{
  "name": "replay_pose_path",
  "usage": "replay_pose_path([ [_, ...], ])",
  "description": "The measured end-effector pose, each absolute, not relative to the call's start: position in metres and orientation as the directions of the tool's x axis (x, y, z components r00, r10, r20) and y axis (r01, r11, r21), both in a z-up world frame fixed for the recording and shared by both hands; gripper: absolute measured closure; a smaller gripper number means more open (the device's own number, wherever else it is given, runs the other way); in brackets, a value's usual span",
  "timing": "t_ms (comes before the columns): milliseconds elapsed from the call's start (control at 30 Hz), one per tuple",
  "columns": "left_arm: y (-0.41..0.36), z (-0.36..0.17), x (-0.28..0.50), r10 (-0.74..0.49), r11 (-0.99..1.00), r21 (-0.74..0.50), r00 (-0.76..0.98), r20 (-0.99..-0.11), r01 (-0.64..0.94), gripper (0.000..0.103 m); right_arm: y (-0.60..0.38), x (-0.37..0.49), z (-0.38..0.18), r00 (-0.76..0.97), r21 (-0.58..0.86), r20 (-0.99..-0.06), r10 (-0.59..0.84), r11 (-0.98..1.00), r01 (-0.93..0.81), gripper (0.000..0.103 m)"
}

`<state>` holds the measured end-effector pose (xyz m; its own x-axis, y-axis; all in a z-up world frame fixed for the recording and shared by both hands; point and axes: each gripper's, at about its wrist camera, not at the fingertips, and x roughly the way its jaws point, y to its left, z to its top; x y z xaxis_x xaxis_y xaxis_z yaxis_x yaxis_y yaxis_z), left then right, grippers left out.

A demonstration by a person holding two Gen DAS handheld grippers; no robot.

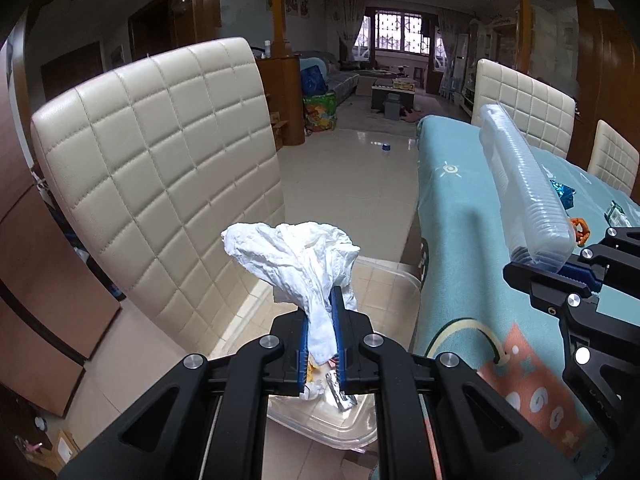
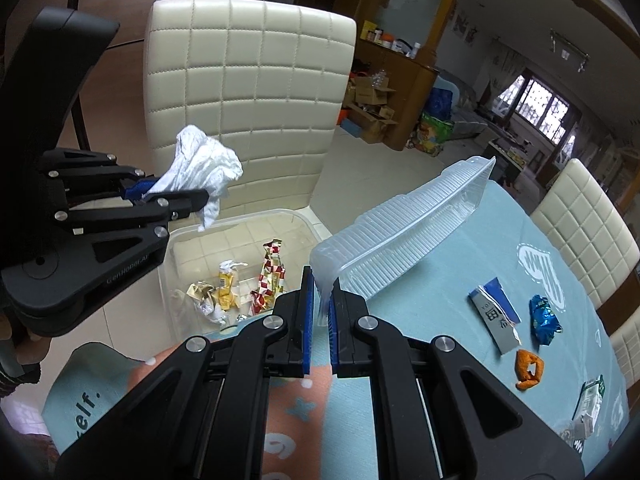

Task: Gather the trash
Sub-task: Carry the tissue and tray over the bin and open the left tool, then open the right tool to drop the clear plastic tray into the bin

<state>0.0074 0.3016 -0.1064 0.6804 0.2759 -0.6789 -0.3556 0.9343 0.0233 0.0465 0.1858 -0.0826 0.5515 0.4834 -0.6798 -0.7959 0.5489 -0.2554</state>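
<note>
The left claw (image 2: 176,196), pinching a crumpled tissue (image 2: 204,168), hangs directly above the clear bin (image 2: 240,216), nearer it than the right claw (image 2: 320,296), which pinches a plastic tray (image 2: 404,216) over the bench (image 2: 460,360) edge.

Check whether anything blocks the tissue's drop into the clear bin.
Nothing visible does. The left gripper holds the tissue above the open clear bin, with only air below it.

Left claw (image 2: 176,196) housing is embossed "GenRopotAI", reading uncertain. The tablecloth (image 2: 500,240) near edge carries white lettering "elf.", cut off. The grey-blue packet (image 2: 496,316) bears Chinese characters, partly legible "田".
</note>
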Motion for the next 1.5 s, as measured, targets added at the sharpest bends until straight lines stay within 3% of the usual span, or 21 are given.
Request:
replay_pose_path([
  [67,0.307,-0.11,0.007,0.235,0.937,-0.02,0.672,-0.702,-0.349,0.088,0.188,0.046,-0.084,0.549,-0.256,-0.683,0.482,0.546,-0.798,0.095],
  [100,0.308,-0.112,0.007,0.229,0.937,-0.028,0.67,-0.706,-0.349,0.076,0.188,0.046,-0.084,0.548,-0.257,-0.683,0.482,0.545,-0.798,0.095],
  [133,0.309,-0.113,0.006,0.229,0.935,-0.033,0.669,-0.707,-0.354,0.047,0.188,0.046,-0.084,0.547,-0.257,-0.685,0.482,0.543,-0.799,0.095],
  [200,0.31,-0.11,0.0,0.265,0.924,-0.025,0.683,-0.681,-0.383,0.02,0.19,0.046,-0.085,0.546,-0.258,-0.687,0.48,0.54,-0.801,0.095],
  [1200,0.334,-0.115,-0.027,0.341,0.888,-0.008,0.669,-0.661,-0.461,0.02,0.211,0.045,-0.101,0.521,-0.252,-0.73,0.443,0.533,-0.807,0.09],
  [1233,0.333,-0.115,-0.026,0.339,0.888,-0.008,0.669,-0.661,-0.459,0.02,0.209,0.047,-0.101,0.52,-0.246,-0.731,0.442,0.541,-0.804,0.083],
  [1300,0.332,-0.116,-0.025,0.337,0.89,-0.008,0.67,-0.662,-0.456,0.02,0.206,0.048,-0.1,0.525,-0.242,-0.725,0.445,0.549,-0.8,0.051],
  [1333,0.331,-0.116,-0.025,0.336,0.891,-0.007,0.67,-0.662,-0.454,0.02,0.203,0.047,-0.098,0.54,-0.248,-0.711,0.451,0.557,-0.792,0.027],
  [1500,0.328,-0.114,-0.023,0.332,0.895,-0.005,0.674,-0.66,-0.446,0.02,0.196,0.045,-0.09,0.581,-0.27,-0.672,0.46,0.578,-0.77,0.034],
])
